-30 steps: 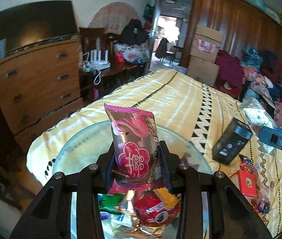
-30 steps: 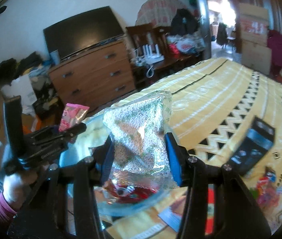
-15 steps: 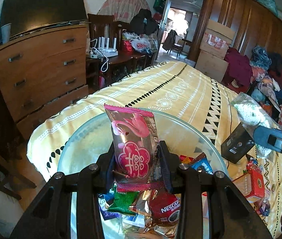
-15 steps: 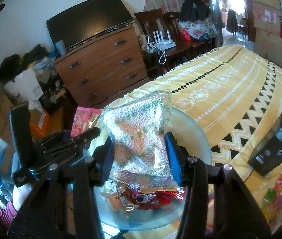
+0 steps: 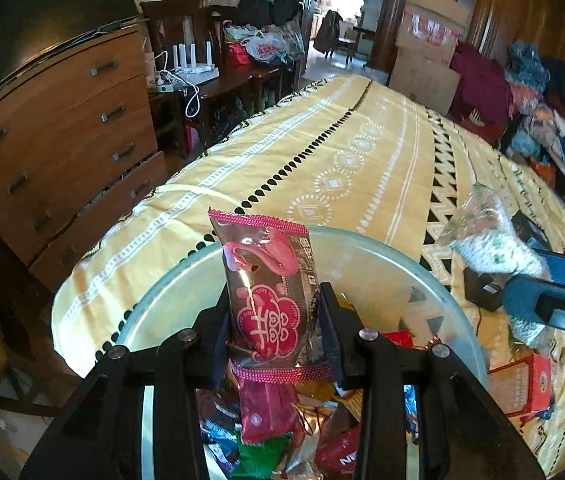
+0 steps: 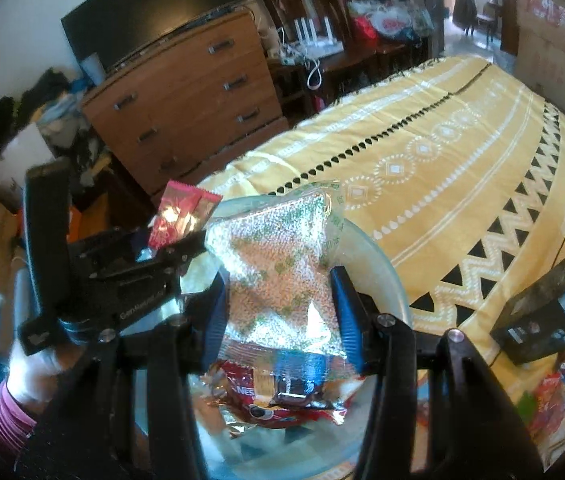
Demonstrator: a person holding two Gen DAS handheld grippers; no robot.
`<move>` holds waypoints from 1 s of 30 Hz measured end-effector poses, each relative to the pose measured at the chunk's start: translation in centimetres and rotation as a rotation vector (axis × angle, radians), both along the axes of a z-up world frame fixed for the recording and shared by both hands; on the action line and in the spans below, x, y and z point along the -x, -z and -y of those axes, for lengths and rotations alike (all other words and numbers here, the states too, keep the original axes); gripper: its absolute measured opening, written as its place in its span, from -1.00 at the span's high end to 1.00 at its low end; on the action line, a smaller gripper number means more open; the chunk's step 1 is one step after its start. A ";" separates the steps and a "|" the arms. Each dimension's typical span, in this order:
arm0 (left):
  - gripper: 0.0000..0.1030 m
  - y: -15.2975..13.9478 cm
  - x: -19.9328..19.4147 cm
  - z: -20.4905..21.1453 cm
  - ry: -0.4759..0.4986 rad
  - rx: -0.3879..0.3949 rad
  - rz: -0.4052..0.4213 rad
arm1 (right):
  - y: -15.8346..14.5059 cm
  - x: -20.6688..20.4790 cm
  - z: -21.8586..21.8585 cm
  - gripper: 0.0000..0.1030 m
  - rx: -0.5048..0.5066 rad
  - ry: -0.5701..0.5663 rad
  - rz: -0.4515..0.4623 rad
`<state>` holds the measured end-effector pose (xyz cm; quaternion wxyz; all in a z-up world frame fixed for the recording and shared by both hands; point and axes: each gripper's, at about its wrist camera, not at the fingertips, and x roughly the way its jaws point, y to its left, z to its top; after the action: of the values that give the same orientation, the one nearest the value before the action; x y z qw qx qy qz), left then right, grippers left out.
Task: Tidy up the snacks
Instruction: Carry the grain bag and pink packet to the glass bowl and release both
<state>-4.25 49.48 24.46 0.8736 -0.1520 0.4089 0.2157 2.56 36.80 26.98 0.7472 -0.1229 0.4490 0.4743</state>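
Holding, left: we grip a pink candy packet (image 5: 270, 296) upright between the closed-in fingers of the left gripper (image 5: 274, 336), right above the glass bowl (image 5: 170, 292).
Holding, right: our right gripper (image 6: 278, 320) pinches a clear bag of speckled snack (image 6: 278, 272) between its blue pads (image 6: 344, 312), also above the bowl, on the side nearer the black box (image 6: 550, 320).
Bowl contents: we see a heap of wrappers inside the bowl, among them a red Nescafe sachet (image 6: 258, 396) and a green wrapper (image 5: 258, 452); most labels are too crumpled or blurred for us to read.
Hidden: our gripper frames cover the near rim of the bowl in both views, and the lower ends of both held packets sit behind the fingers.
Cut off: in the left view we see only the tip of the right gripper at the frame edge, beside the bowl, with the clear bag blurred.
Beside the bowl: a red carton (image 5: 522, 384) lies on the yellow patterned cloth (image 5: 322, 168) just past the bowl's rim; smaller packets near it are too blurred for us to name.
Beyond the bowl: a wooden dresser (image 6: 186, 100) stands well apart, off the cloth's far edge.
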 end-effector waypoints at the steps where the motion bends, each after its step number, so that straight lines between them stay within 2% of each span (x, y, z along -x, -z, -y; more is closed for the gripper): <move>1: 0.23 0.1 -0.3 -0.1 0.001 0.000 -0.009 | 0.3 -0.2 -0.2 0.04 0.011 -0.003 -0.008; 7: 0.23 1.2 -1.3 -0.6 0.008 -0.010 -0.051 | 1.8 -1.4 -1.3 0.04 0.065 -0.008 -0.037; 14: 0.22 2.3 -1.7 -0.8 -0.003 -0.019 -0.077 | 2.7 -2.2 -1.5 0.00 0.065 0.002 -0.064; 19: 0.10 2.2 -2.0 -0.4 -0.021 -0.041 -0.086 | 3.0 -2.7 -1.5 -0.07 0.047 0.016 -0.095; 28: 0.07 2.9 -2.1 -0.4 -0.034 -0.053 -0.112 | 2.7 -2.4 -1.2 -0.14 0.034 0.016 -0.084; 30: 0.03 3.0 -2.1 -0.3 -0.031 -0.060 -0.118 | 2.7 -2.4 -1.2 -0.43 0.044 0.021 -0.072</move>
<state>-2.14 49.80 21.48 0.8487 -0.1189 0.4507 0.2499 4.92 38.04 24.30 0.7326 -0.1173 0.4871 0.4607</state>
